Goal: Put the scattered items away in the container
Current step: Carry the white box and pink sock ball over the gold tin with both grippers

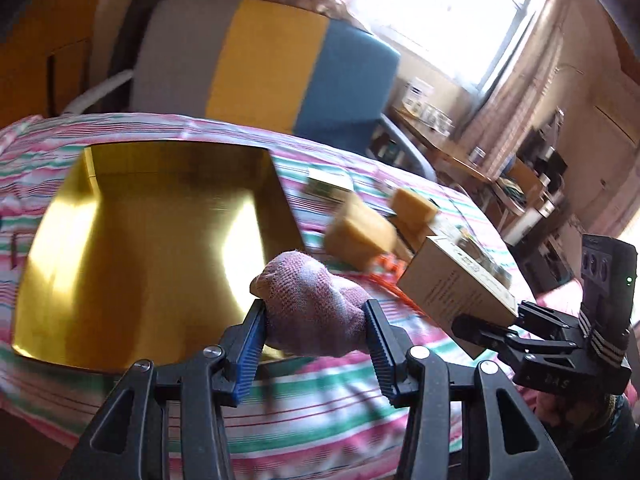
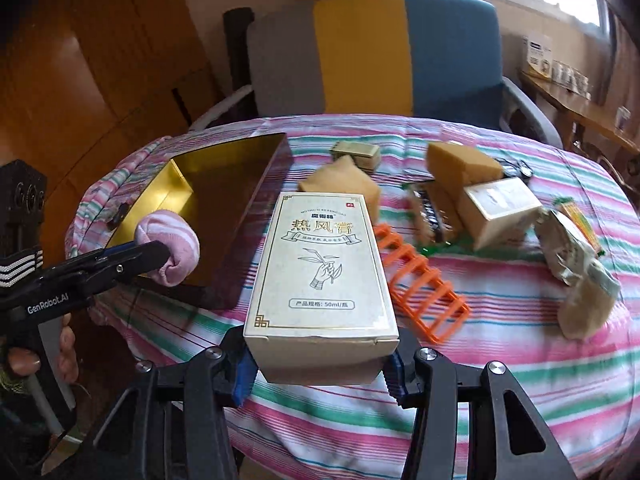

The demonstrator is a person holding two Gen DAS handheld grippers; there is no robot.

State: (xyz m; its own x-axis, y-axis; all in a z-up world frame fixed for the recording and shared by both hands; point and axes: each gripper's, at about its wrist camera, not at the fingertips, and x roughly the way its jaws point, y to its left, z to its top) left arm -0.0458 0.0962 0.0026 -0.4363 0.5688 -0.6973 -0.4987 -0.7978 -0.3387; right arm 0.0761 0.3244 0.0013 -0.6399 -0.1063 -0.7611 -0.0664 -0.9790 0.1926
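Observation:
My left gripper (image 1: pixel 316 316) is shut on a rolled pink striped sock (image 1: pixel 310 304), held at the near right corner of the open gold-lined box (image 1: pixel 132 240). From the right wrist view the sock (image 2: pixel 170 246) hangs beside that box (image 2: pixel 224 200) in the left gripper (image 2: pixel 166 256). My right gripper (image 2: pixel 320 364) is shut on a cream carton with gold print (image 2: pixel 320 276), lifted above the striped cloth. The same carton (image 1: pixel 456 284) shows at right in the left wrist view, clamped by the right gripper (image 1: pixel 492 324).
On the striped tablecloth (image 2: pixel 500 360) lie an orange plastic rack (image 2: pixel 424 284), tan sponge blocks (image 2: pixel 460 164), a small gold box (image 2: pixel 356 154), a cream carton (image 2: pixel 504 208) and crumpled packets (image 2: pixel 576 264). A chair (image 2: pixel 400 48) stands behind the table; a hand (image 2: pixel 24 360) holds the left gripper.

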